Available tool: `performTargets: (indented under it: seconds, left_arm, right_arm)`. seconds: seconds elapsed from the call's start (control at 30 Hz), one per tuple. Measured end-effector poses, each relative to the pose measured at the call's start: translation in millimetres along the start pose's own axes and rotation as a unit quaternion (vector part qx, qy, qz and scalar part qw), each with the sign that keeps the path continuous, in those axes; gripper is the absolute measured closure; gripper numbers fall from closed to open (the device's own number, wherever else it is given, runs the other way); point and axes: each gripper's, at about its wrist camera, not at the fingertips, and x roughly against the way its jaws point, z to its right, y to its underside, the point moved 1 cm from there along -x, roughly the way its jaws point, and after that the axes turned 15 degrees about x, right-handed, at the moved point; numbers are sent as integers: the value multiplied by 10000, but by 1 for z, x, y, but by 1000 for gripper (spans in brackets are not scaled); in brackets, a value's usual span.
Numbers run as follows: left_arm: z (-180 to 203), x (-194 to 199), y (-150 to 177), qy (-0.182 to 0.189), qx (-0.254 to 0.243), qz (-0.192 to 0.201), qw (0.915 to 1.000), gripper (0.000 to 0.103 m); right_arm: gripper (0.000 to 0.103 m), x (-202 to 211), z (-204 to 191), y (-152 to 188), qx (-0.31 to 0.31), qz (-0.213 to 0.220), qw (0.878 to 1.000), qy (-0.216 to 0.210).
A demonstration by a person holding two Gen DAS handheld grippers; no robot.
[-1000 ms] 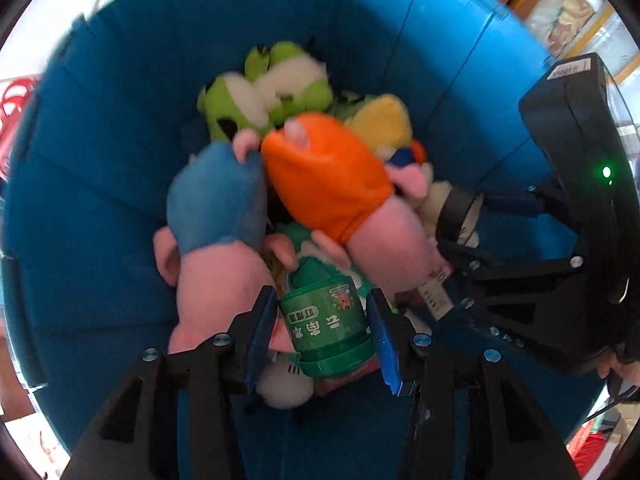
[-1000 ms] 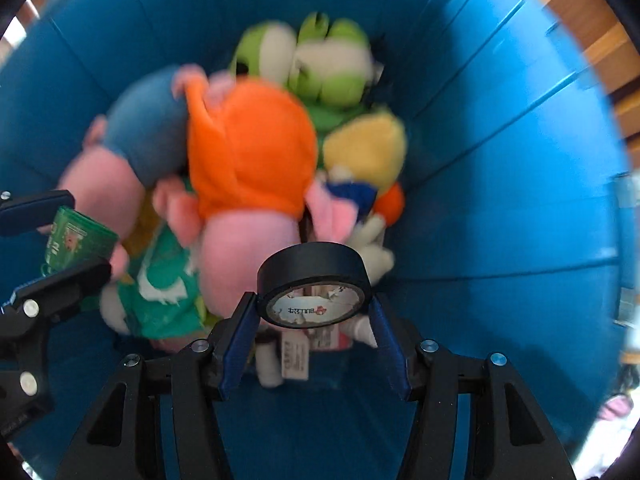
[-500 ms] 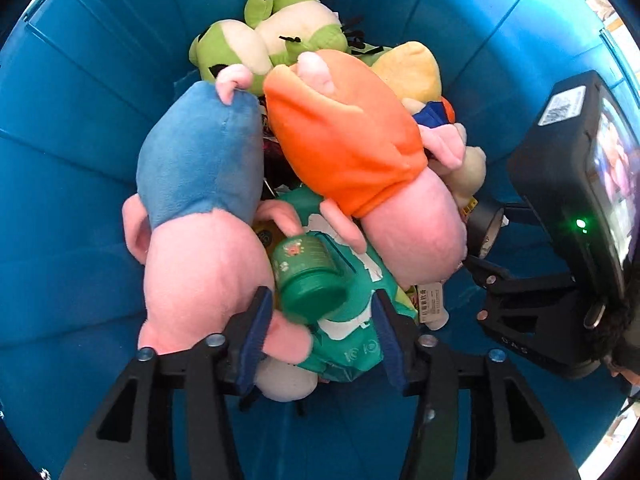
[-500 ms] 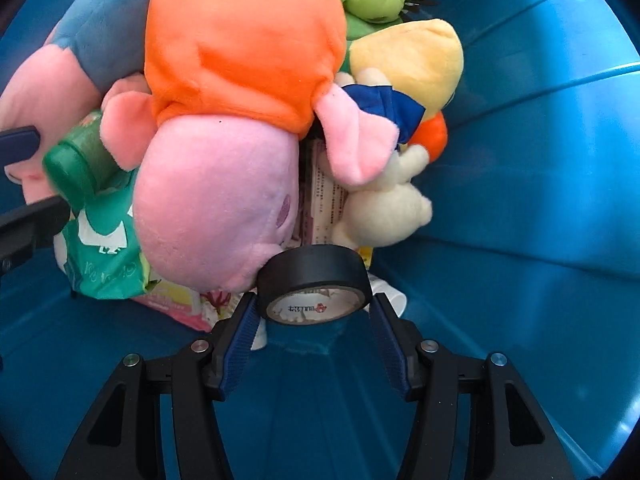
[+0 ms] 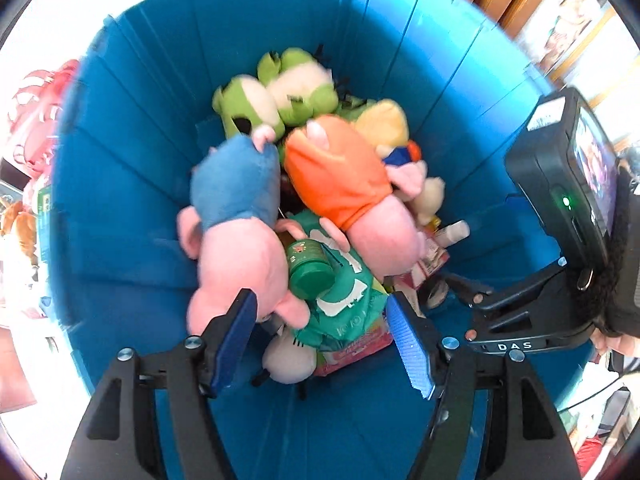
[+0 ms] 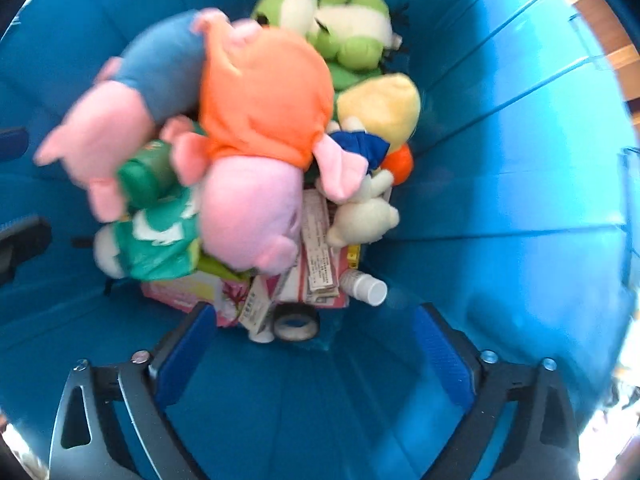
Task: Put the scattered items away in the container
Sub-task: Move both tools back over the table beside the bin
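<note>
Hovering over the blue bin, both tongs are spreading, left tongs and right tongs empty. The green jar lies mid-frame on plush toys; the tape roll rests lower centre. Both look light, rigid, best pinched across their sides.

bright daylight, blown out white beyond the blue bin rim — glare streaks its right wall in the right wrist view. strong fisheye bending at edges; motion blur softens the plush toys — sharpest near centre.
</note>
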Motion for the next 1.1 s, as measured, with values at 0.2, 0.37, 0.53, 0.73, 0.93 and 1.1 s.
performTargets:
  seconds: [0.2,0.37,0.53,0.73,0.93,1.1]
  left_arm:
    - [-20,64,35,237,-53,1014,9946,32]
    - [-41,110,78,236,-156,1952,9804,29]
    - [-64,149,126,177,-29,3016,9533,13]
    - [-97,170,158,211,266,3573,9334,8]
    - [-115,173,176,376,149,3409,9392,8]
    - [-114,173,189,353,-5,3347,9416,8]
  right_arm:
    - [1,62,-15,14,-234,858,9959,133]
    - [1,111,-47,42,-550,1676,9836,369]
    - [1,145,-89,64,-902,2297,9659,784]
    - [1,176,-138,87,-1311,3019,9387,1026]
    - [1,182,-176,94,-1495,3146,9309,1097]
    - [1,179,-192,99,-1635,2996,9321,1215]
